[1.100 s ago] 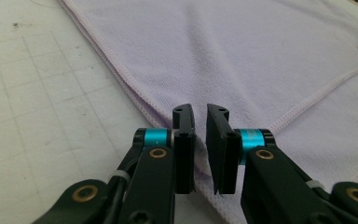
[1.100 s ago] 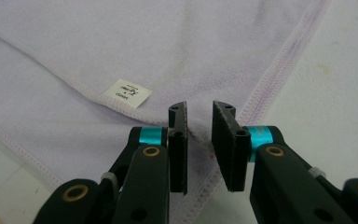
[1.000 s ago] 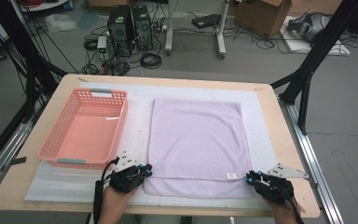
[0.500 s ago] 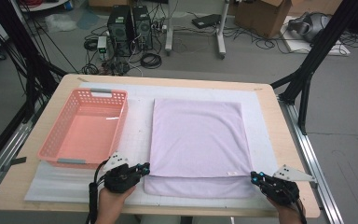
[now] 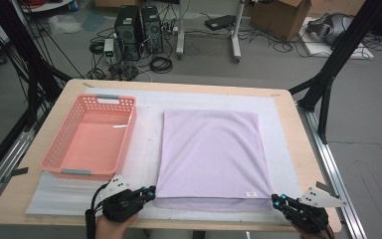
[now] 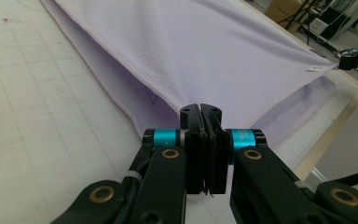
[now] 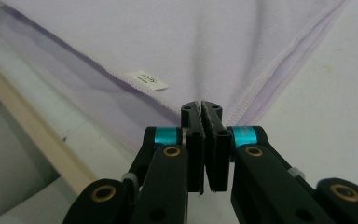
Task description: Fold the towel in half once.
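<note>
Surface [image 5: 298,149] padded; lavender towel [image 5: 211,149] near corners now pinched by closed left claw [image 6: 200,108] and right claw [image 7: 201,104], drawn back; fold judged imminent.

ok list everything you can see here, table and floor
cloth: 1, lilac, folded flat mid-table, small white tag near its front right corner
basket: 1, pink plastic, left of the cloth
mat: 1, white gridded, under cloth and basket
table: 1, light wood
computer towers: 2, black, on floor behind
cardboard box: 1, brown, floor far right
left gripper: 1, black, fingers pinching the cloth's front left corner
right gripper: 1, black, fingers pinching the front right corner
</note>
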Demonstrator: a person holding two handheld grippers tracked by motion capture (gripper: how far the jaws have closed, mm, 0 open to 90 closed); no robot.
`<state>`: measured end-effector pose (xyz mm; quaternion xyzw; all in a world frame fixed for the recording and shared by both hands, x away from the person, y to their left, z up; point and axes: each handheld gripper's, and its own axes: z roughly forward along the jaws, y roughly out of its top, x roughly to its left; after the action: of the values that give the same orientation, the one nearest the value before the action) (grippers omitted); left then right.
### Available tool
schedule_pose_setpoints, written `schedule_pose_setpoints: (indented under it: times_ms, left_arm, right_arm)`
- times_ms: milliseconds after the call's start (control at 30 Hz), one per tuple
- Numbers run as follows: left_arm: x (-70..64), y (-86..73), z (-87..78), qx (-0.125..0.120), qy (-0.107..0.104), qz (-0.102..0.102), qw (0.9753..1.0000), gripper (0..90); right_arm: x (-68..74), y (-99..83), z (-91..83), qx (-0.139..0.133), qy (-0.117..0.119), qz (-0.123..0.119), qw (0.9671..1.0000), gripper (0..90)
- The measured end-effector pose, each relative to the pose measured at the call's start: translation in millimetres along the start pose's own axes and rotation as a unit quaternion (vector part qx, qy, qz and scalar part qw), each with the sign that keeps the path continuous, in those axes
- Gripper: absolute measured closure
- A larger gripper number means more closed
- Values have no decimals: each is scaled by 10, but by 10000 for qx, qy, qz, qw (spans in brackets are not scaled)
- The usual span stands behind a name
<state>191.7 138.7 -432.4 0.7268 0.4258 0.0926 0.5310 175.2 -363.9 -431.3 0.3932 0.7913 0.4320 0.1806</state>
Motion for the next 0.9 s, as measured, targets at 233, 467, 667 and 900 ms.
schedule_pose_setpoints:
  times_ms: [233,467,667,900]
  left_arm:
    - [-48,-105,-63,234,-12,103,9997,874]
    - [-5,-16,18,48,229,210,9995,582]
    - [90,34,98,-58,349,188,9992,572]
    - [147,70,153,-81,358,170,9992,600]
  right_arm:
    - [80,-68,-91,72,76,-8,9999,794]
    - [-29,-55,-111,-376,-110,611,9974,640]
    - [-115,-1,183,7,-461,757,9961,653]
    - [-71,20,307,516,-727,530,9946,860]
